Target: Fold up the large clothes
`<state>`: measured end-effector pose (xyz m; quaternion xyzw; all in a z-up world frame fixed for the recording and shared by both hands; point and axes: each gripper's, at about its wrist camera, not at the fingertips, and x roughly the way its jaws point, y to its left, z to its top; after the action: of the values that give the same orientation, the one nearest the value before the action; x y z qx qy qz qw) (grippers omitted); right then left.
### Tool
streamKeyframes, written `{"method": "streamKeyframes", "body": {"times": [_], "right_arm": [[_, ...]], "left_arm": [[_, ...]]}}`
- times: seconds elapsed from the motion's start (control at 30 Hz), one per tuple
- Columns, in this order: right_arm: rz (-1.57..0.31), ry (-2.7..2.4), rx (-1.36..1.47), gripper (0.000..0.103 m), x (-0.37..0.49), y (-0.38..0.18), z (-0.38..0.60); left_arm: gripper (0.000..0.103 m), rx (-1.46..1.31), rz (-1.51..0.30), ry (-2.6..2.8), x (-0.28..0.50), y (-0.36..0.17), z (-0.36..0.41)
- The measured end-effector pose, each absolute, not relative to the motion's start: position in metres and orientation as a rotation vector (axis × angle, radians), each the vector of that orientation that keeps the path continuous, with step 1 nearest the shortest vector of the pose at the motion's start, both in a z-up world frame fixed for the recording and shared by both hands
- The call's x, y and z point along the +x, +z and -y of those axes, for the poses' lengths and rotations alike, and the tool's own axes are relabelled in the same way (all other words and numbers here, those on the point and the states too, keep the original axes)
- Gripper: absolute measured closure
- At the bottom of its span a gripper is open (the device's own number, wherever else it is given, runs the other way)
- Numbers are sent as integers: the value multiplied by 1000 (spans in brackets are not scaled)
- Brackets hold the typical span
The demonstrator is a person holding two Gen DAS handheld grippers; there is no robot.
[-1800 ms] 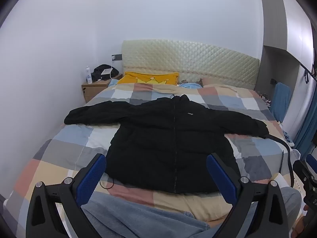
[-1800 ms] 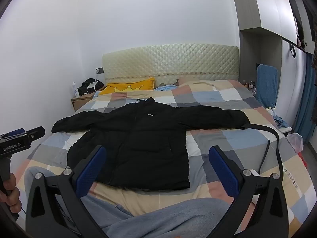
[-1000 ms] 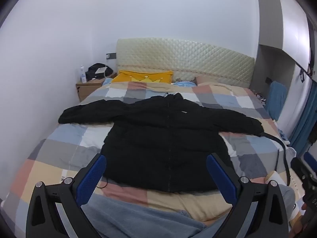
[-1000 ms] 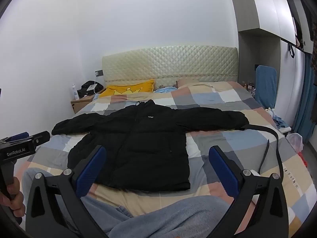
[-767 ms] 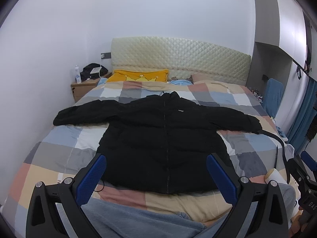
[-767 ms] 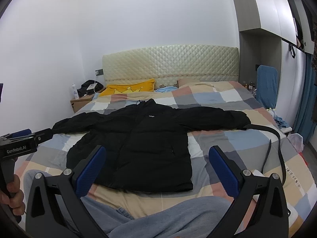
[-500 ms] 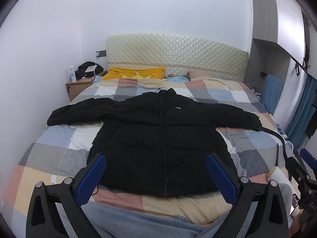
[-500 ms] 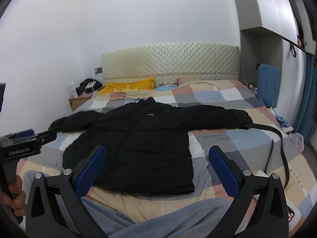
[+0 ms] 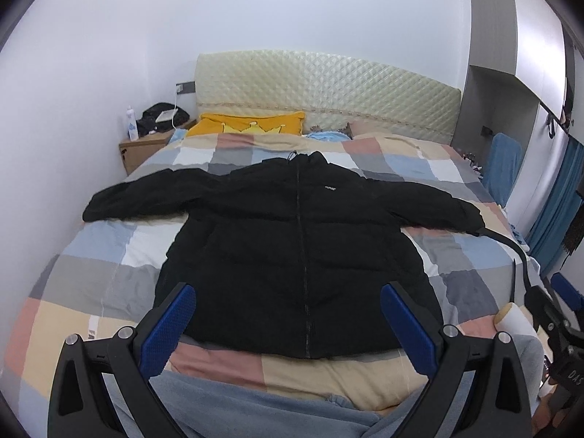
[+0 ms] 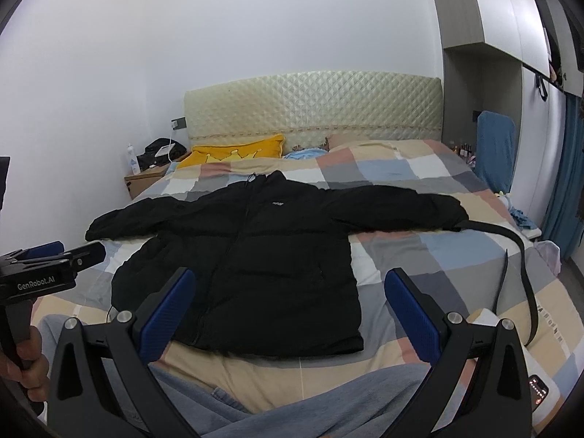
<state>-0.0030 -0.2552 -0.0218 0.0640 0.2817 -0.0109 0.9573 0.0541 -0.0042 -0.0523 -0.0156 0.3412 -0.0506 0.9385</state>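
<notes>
Black puffer jacket (image 9: 299, 241) lies flat, front up, zipped, on the checked quilt (image 9: 95, 255) of the bed, both sleeves spread out sideways, collar toward the quilted headboard (image 9: 328, 91). My left gripper (image 9: 288, 314) hangs over the hem end, jaws wide, nothing between the blue pads (image 9: 171, 321). My right gripper (image 10: 288, 310) also wide and empty, hovering above the jacket's lower right edge. Neither touches the fabric. A black belt (image 10: 511, 252) runs from just by the right sleeve cuff and curves down the quilt on the right side; whether it touches the cuff I can't tell. White roll-like item (image 9: 514, 319) sits near the bed's right edge by my right gripper's body; can't tell what it is. Phone with lit screen (image 10: 538, 388) at lower right corner in right wrist view. Grey-blue trousered legs (image 10: 292, 401) cross the near foreground below the hem. Yellow pillow (image 9: 252, 127) by the headboard, well apart from the collar. Wooden nightstand (image 9: 142, 148) at left holds a white bottle (image 9: 131, 127) and a dark bag (image 9: 164, 113). Blue-draped chair (image 10: 494, 149) and blue curtain (image 10: 569, 182) at right.
</notes>
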Motion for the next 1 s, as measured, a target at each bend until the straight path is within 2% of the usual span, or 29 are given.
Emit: {"method": "streamKeyframes", "body": {"times": [0.67, 1.0], "right_arm": [[-602, -25, 135, 0, 5, -27, 256], [-581, -27, 148, 0, 17, -29, 263]], "left_arm": [[1, -44, -731, -92, 59, -64, 2], [1, -25, -682, -126, 74, -54, 23]]}}
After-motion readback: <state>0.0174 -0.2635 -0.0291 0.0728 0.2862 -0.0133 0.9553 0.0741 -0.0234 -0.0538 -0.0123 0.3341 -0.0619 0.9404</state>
